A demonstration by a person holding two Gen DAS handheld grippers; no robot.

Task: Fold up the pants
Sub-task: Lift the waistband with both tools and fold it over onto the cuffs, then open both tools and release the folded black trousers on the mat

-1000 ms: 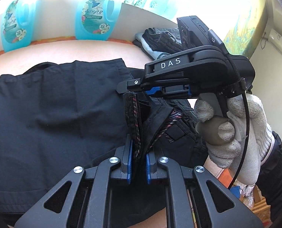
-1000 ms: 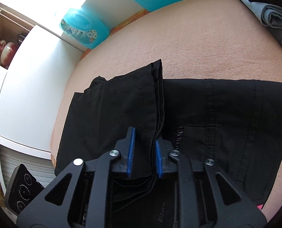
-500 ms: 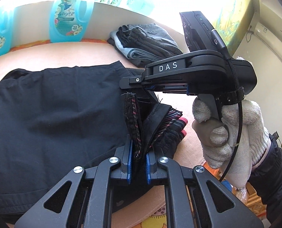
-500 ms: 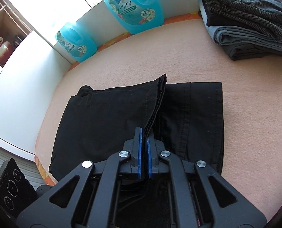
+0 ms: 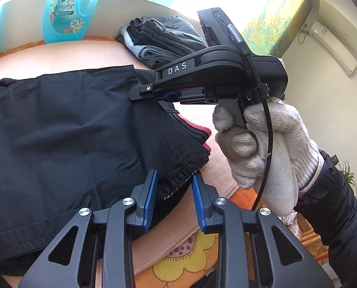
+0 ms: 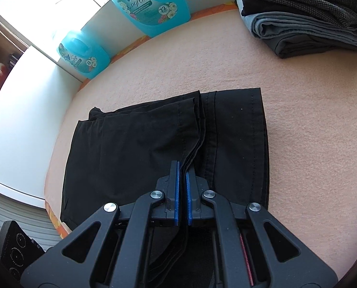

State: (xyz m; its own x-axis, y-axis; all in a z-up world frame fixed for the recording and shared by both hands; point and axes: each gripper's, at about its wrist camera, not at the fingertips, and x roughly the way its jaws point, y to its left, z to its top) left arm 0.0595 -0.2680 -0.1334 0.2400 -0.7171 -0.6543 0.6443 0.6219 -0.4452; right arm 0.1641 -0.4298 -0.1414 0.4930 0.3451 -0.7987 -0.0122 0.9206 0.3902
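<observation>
Pants (image 5: 65,129): black, folded over on the pink cloth (image 6: 310,110); they fill the left and middle of the left wrist view and the lower middle of the right wrist view. A waistband edge with red lining shows at mid frame in the left view.
Left gripper (image 5: 173,196): bottom middle of its own view; jaws opening, blue pads (image 5: 150,199) apart, with the pants' corner between them and not pressed.
Right gripper (image 6: 182,192): bottom middle of its own view, jaws together and clamped on a bunched fold of the pants. In the left view it crosses the upper middle.
Right hand (image 5: 262,148): white knit glove, right of frame in the left view, wrapped round the handle.
Stack (image 6: 305,16): folded grey and dark clothes, upper right of the right view, well apart from the pants.
Bottles (image 6: 152,2): two blue jugs along the white wall, upper left.
</observation>
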